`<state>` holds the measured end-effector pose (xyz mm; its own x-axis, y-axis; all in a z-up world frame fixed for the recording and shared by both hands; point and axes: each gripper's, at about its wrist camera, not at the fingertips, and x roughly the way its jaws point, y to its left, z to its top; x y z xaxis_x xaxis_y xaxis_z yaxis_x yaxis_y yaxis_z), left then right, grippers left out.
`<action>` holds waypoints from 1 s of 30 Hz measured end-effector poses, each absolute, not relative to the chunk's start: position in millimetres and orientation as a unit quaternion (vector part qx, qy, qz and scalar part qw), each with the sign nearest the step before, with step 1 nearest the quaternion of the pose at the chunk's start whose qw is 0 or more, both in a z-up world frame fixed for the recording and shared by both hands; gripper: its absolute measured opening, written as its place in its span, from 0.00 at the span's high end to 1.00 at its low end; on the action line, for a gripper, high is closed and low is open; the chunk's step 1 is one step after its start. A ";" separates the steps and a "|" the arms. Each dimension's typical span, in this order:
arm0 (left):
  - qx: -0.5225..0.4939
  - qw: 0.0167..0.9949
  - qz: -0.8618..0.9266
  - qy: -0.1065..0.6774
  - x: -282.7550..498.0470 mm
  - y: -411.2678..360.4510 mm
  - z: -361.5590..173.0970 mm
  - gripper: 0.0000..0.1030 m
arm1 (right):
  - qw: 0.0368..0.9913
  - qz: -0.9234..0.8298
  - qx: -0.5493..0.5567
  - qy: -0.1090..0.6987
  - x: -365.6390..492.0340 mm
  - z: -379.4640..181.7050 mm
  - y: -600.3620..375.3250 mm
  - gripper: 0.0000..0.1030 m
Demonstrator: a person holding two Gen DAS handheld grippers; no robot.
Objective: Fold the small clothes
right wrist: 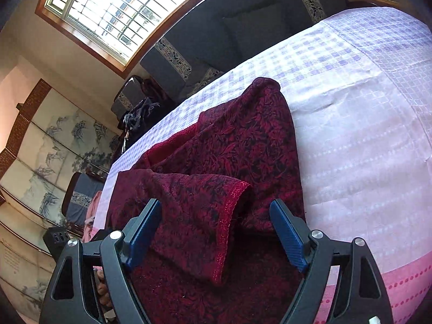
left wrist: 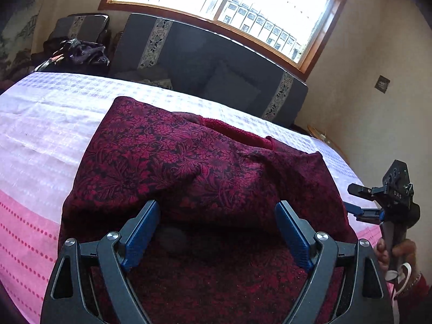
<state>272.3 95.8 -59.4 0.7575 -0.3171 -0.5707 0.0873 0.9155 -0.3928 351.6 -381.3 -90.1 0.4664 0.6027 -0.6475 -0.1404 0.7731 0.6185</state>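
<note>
A dark red floral garment (left wrist: 172, 167) lies partly folded on the checked white and pink cloth (left wrist: 40, 135). My left gripper (left wrist: 217, 228) is open, just above the garment's near folded edge, holding nothing. My right gripper (right wrist: 216, 229) is open over the garment (right wrist: 243, 145), with a folded sleeve and its red hem (right wrist: 226, 232) between the spread blue fingers, not clamped. The right gripper also shows at the right edge of the left wrist view (left wrist: 356, 199), open, held by a hand beside the garment.
A dark sofa (left wrist: 216, 62) with patterned strips stands behind the table under a bright window (left wrist: 229, 2). A pile of dark clothes (left wrist: 81, 54) lies at the far left. A painted folding screen (right wrist: 46, 148) stands to the left.
</note>
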 end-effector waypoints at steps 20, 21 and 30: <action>-0.149 0.934 -0.065 0.319 267.6 90.1 -50.3 0.16 | 0.878 0.193 0.158 0.408 400.5 -53.2 -390.4 0.91; -0.152 0.932 -0.062 0.324 269.4 91.2 -51.8 0.16 | 0.874 0.192 0.157 0.418 404.6 -63.4 -389.4 0.91; -0.174 0.919 -0.047 0.350 278.3 96.5 -61.2 0.16 | 0.859 0.179 0.186 0.443 413.3 -110.2 -393.7 0.90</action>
